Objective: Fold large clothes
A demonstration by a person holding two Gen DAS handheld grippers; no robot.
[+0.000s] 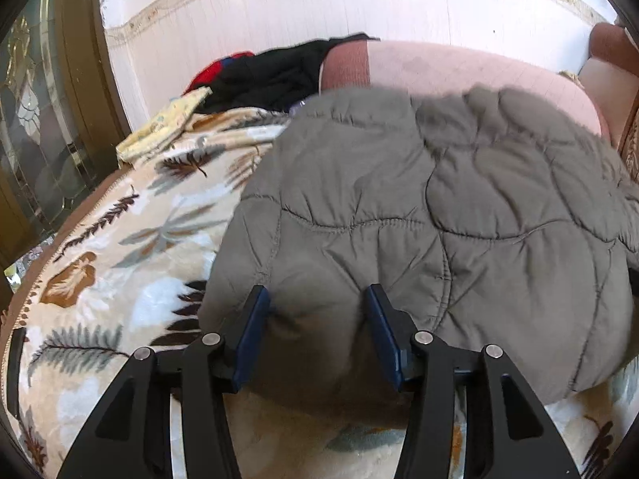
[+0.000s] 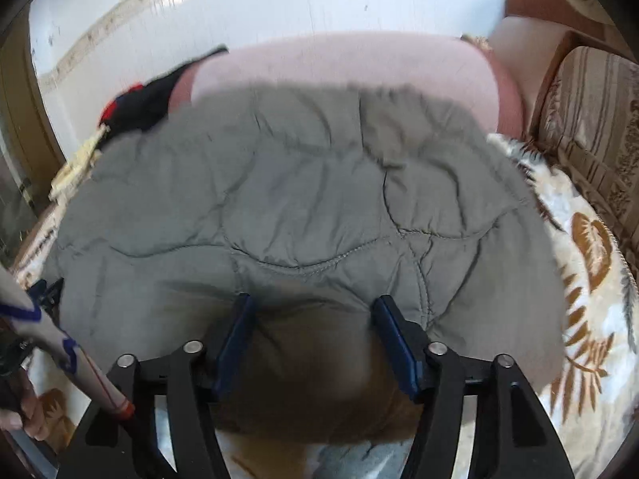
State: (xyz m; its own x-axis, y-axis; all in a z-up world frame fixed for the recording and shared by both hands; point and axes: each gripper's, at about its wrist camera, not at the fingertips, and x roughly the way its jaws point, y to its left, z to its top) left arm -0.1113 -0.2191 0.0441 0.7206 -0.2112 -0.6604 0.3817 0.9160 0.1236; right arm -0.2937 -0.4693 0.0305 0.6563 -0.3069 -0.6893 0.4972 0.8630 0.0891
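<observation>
Both claws gripped the grey quilted jacket point(image 1: 399, 199) (near edge). Left claw point(image 1: 315, 303) and right claw point(image 2: 313, 311) each stood clamped on bunched fabric over the leaf-print bed blanket point(image 1: 120, 247).

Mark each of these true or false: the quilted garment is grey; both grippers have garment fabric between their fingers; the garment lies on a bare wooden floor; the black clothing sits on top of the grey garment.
1. The quilted garment is grey. True.
2. The left gripper and right gripper both have garment fabric between their fingers. True.
3. It lies on a bare wooden floor. False: it lies on a leaf-patterned blanket.
4. The black clothing sits on top of it. False: it lies behind, further back.
</observation>
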